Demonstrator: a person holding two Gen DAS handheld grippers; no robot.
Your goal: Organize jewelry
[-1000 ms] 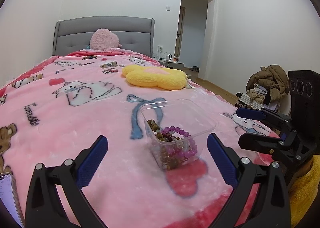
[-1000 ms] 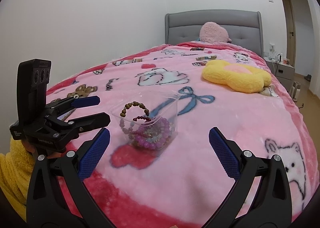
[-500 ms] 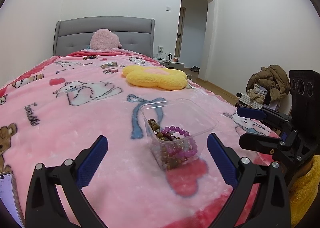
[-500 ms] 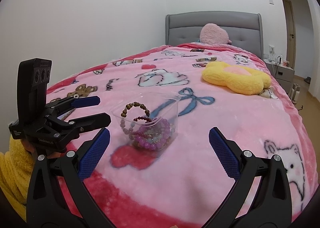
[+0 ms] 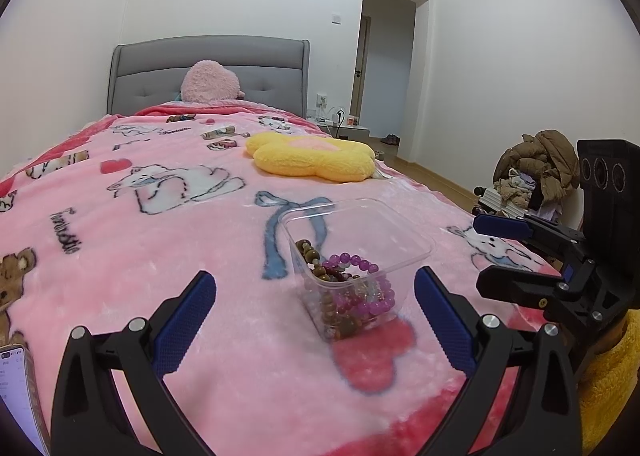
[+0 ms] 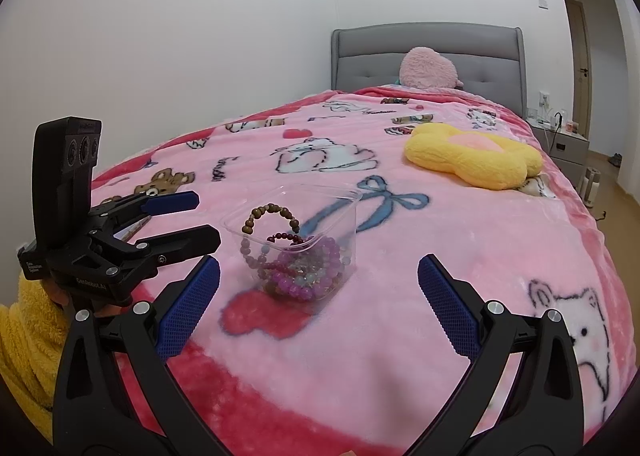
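A: Phone [image 5: 18, 392], left wrist view: only a strip of screen shows, rest cut by the frame edge. Text too small to read.

B: Bracelets [image 6: 304, 268] in the clear box [image 6: 320, 196]: tangled pile, can't count strands; lower ones blurred through the plastic.

A: Nightstand [image 5: 344, 128] items too small to ID. Clothes heap [image 5: 536, 164] partly behind the right gripper [image 5: 504, 252].

B: Right wrist view: hand on the left gripper [image 6: 192, 220] mostly hidden by body and yellow sleeve [image 6: 24, 340]. Sleeve cut by the edge.
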